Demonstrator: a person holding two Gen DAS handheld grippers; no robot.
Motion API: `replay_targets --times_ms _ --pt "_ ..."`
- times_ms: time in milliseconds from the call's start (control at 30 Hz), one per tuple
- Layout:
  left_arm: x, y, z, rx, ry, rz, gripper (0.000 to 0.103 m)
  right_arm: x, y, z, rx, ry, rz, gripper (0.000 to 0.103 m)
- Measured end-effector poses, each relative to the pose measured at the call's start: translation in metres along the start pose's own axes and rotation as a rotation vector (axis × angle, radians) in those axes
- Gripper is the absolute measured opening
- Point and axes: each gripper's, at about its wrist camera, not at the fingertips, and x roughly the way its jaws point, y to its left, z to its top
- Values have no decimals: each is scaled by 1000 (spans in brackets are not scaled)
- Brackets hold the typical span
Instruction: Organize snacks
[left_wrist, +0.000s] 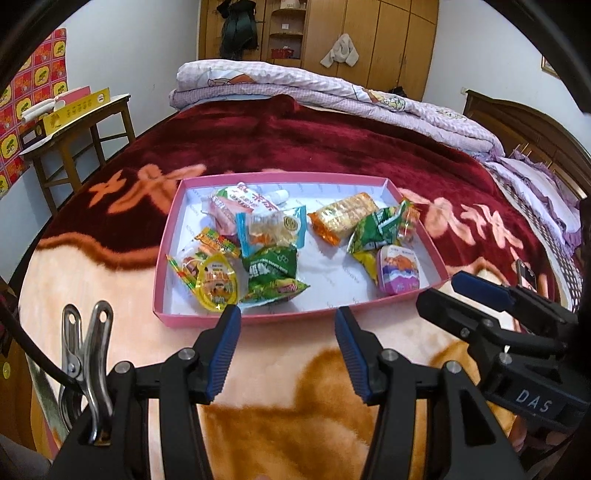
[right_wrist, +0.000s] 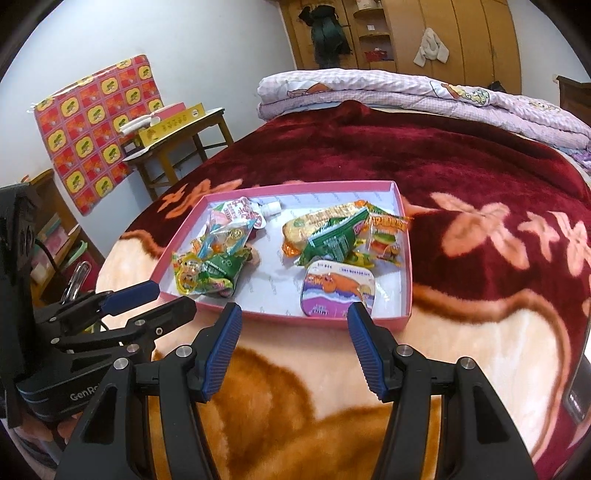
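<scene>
The pink tray (left_wrist: 295, 317) lies flat on the blanket (left_wrist: 110, 280) of a bed, with its long side running across the left wrist view and its near wall just in front of both grippers. Inside it the snacks lie in two loose groups. On the left are a white pouch with a cap (left_wrist: 255, 201), a clear blue-edged packet (left_wrist: 273, 230), a green packet (left_wrist: 271, 267) and a yellow jelly cup (left_wrist: 218, 286). On the right the orange cracker pack (left_wrist: 343, 216) lies with its long axis going diagonally from the near left to the far right corner, a crumpled green packet (left_wrist: 373, 229) leans on it, and the purple tin (left_wrist: 399, 271) sits near the front wall, its lid facing up.

The blanket is dark red with peach flowers and a cream and brown part near the cameras. Behind it a folded lilac quilt (left_wrist: 332, 86) lies across the bed, and wooden wardrobes (left_wrist: 369, 33) stand at the far wall. A small wooden table (left_wrist: 85, 122) with a yellow box stands on the left side.

The left gripper (left_wrist: 288, 350) has its blue pads apart and nothing between them; it hovers over the blanket before the tray. The right gripper (right_wrist: 295, 347) is the same, jaws apart and empty, near the tin.
</scene>
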Motion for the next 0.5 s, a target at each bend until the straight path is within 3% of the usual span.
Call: replay_targets --times_ms 500 --pt "4 -5 -5 9 8 10 56 4 -1 -6 19 21 -5 61"
